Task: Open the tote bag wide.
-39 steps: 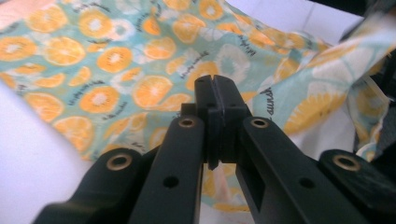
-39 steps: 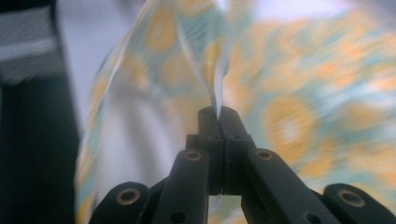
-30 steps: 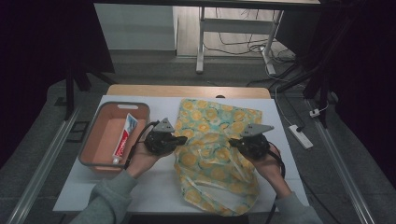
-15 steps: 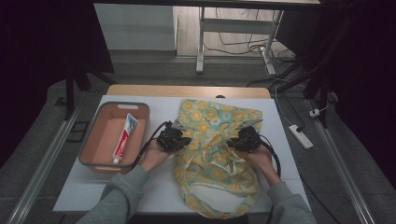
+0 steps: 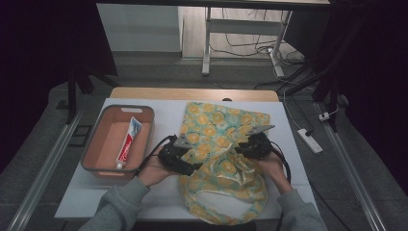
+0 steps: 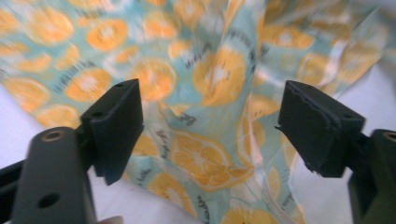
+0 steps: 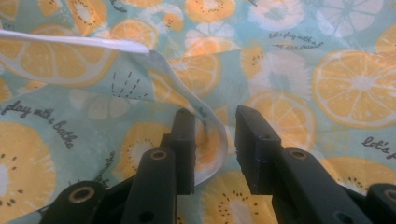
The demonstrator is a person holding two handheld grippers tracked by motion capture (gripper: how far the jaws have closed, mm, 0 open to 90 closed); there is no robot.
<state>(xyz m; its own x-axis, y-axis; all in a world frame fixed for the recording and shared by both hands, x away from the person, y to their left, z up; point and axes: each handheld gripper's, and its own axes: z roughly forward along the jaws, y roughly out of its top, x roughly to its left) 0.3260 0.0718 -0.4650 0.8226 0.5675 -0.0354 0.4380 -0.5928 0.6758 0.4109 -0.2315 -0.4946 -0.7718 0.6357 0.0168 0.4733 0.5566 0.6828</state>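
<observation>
A cloth bag [image 5: 216, 126] printed with orange slices on teal lies across the white table [image 5: 163, 113], bunched up in the middle. My left gripper [image 5: 191, 168] is at the bag's left edge, jaws pointing right. In the left gripper view the left gripper [image 6: 210, 126] is wide open, with a rumpled ridge of the cloth [image 6: 205, 84] between and beyond the jaws. My right gripper [image 5: 242, 150] sits on the bag's right half. In the right gripper view a raised fold edge [image 7: 210, 135] stands inside the narrow gap of the right gripper [image 7: 215, 126], touching one jaw but not pinched.
An orange tray [image 5: 94, 144] stands on the table's left, with a toothpaste tube [image 5: 128, 139] lying in it. The bag's white-lined mouth [image 5: 221, 199] lies near the front edge. A power strip [image 5: 309, 140] lies on the floor to the right.
Both grippers have moved inward over the bag, toward each other. The cloth between them has bunched up from lying flat.
</observation>
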